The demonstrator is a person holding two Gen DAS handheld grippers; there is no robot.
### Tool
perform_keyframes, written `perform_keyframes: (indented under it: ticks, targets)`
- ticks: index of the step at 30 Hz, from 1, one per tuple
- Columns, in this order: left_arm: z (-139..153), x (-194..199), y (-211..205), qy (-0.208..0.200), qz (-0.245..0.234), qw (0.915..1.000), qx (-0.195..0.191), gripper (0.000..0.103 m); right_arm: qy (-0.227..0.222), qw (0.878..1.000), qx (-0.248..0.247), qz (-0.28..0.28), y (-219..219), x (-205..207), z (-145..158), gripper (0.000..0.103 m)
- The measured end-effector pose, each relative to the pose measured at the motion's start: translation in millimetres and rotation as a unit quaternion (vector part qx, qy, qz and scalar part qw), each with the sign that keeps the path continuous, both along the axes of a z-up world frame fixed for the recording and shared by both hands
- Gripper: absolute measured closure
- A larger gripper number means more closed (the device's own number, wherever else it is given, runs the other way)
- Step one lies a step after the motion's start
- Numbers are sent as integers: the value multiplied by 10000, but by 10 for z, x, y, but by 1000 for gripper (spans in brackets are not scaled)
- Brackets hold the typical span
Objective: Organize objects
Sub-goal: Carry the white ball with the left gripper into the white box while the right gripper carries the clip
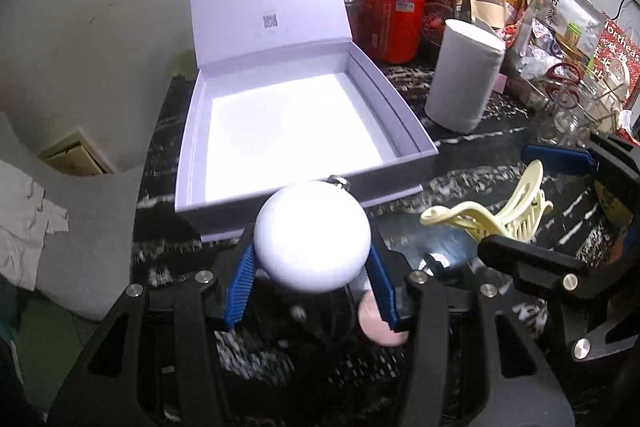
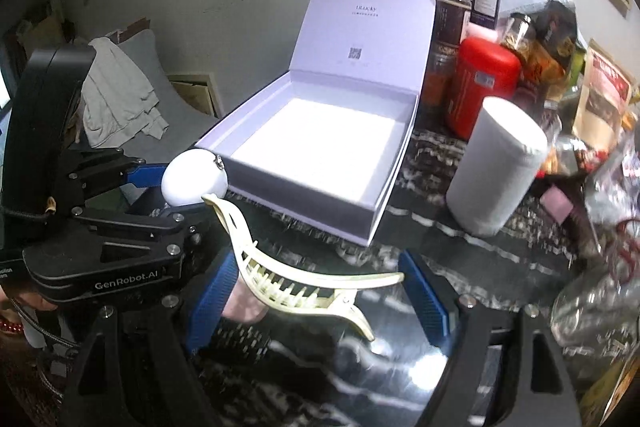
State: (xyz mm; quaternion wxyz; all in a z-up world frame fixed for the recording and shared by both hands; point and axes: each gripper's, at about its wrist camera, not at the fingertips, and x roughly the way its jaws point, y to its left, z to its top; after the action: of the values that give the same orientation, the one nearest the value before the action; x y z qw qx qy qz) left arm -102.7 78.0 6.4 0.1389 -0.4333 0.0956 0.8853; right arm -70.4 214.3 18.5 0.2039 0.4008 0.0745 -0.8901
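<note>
An open white gift box (image 1: 304, 193) (image 2: 308, 205) stands on the dark marbled table with its lid upright and its inside bare. My left gripper (image 1: 312, 255) (image 2: 168, 193) is shut on a round white case (image 1: 312, 235) (image 2: 192, 181) with a small metal loop, held just in front of the box's near left corner. To its right, my right gripper (image 2: 318, 267) (image 1: 516, 199) is shut on a cream hair claw clip (image 2: 304, 287) (image 1: 492, 215), which spans lengthwise between the blue pads above the tabletop.
A white cylinder (image 1: 464, 79) (image 2: 496, 163) stands right of the box, with a red canister (image 1: 394, 15) (image 2: 480, 87), jars and snack bags crowded behind. Glassware (image 2: 592, 303) sits at far right. A pink round thing (image 1: 376, 323) lies under the left gripper. A grey chair with cloth (image 2: 120, 99) is off the table's left.
</note>
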Motion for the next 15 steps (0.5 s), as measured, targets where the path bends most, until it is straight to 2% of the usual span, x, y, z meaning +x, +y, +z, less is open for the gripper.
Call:
perform_keyframes:
  ticks: [15]
  targets:
    - [29, -650, -46, 127, 21, 9999, -86, 53, 191, 9994, 129, 277, -232, -692, 156, 20]
